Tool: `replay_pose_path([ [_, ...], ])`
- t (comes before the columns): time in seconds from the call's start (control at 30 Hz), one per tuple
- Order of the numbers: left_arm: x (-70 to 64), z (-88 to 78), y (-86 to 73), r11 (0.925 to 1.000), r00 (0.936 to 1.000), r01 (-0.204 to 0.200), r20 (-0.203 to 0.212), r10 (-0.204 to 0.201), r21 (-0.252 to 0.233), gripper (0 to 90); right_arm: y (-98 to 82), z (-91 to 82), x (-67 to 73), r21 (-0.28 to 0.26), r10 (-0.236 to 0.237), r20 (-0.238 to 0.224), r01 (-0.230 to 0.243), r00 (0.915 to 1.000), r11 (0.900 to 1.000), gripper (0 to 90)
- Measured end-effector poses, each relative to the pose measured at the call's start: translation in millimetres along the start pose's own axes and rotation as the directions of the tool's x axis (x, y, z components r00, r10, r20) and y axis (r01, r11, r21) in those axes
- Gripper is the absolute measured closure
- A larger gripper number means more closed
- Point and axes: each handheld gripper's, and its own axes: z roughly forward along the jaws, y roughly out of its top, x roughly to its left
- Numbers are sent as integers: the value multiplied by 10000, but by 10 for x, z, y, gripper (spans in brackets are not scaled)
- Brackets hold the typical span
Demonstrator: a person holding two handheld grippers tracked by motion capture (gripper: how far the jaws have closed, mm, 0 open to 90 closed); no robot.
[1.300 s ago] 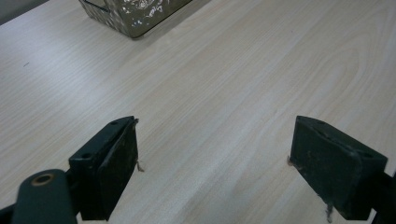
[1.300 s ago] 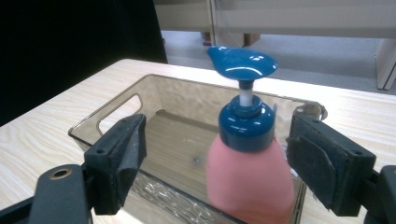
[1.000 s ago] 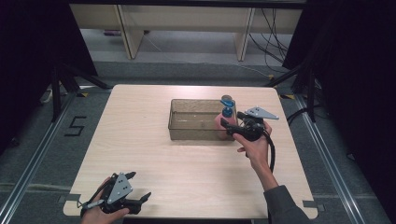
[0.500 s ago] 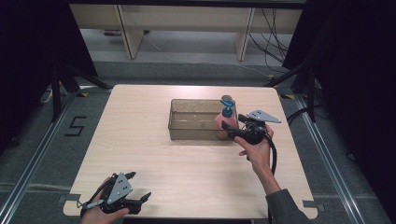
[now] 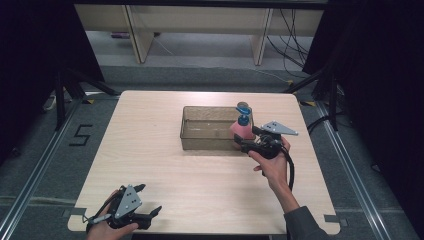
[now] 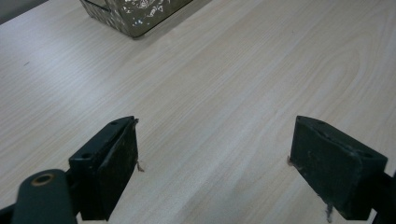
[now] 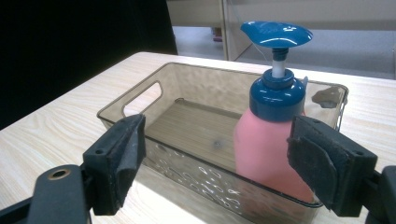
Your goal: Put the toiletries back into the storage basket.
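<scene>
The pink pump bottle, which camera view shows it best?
The right gripper view: the pink pump bottle stands close and sharp inside the clear bin, blue pump visible. The high view shows it small.

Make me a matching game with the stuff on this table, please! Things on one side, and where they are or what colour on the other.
Things:
1. pump bottle
2. bin
3. left gripper
4. right gripper

Descriptions:
A. see-through brown, with a handle hole
B. pink with a blue top
C. open, just outside the bin's right end
D. open, at the table's near left corner

Pairs: 1-B, 2-A, 3-D, 4-C
</scene>
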Motion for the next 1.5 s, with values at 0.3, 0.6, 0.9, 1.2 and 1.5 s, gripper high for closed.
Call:
replay_pose_path([
  [0.3, -9, 22, -8, 9997, 9999, 169, 30, -168, -161, 148, -29, -61, 9, -154, -143, -10, 143, 9999, 9998, 204],
  [0.6, -5, 16, -4, 9993, 9997, 254, 1, -254, -262, 147, -100, -80, 60, -27, 93, -245, -94, 9997, 10000, 205],
  [0.9, -5, 31, 0, 9991, 9994, 353, 51, -352, -255, 148, -140, -130, 105, 28, -327, -143, 328, 9994, 9995, 203],
  [1.2, 11, 18, 2, 9997, 9998, 172, -26, -172, -146, 147, -190, -164, 160, 143, -55, -311, 59, 9995, 9999, 203],
  [1.5, -8, 19, -6, 9991, 9994, 334, -65, -335, -247, 148, -222, -210, 176, 43, -70, -603, 72, 9982, 10000, 203],
])
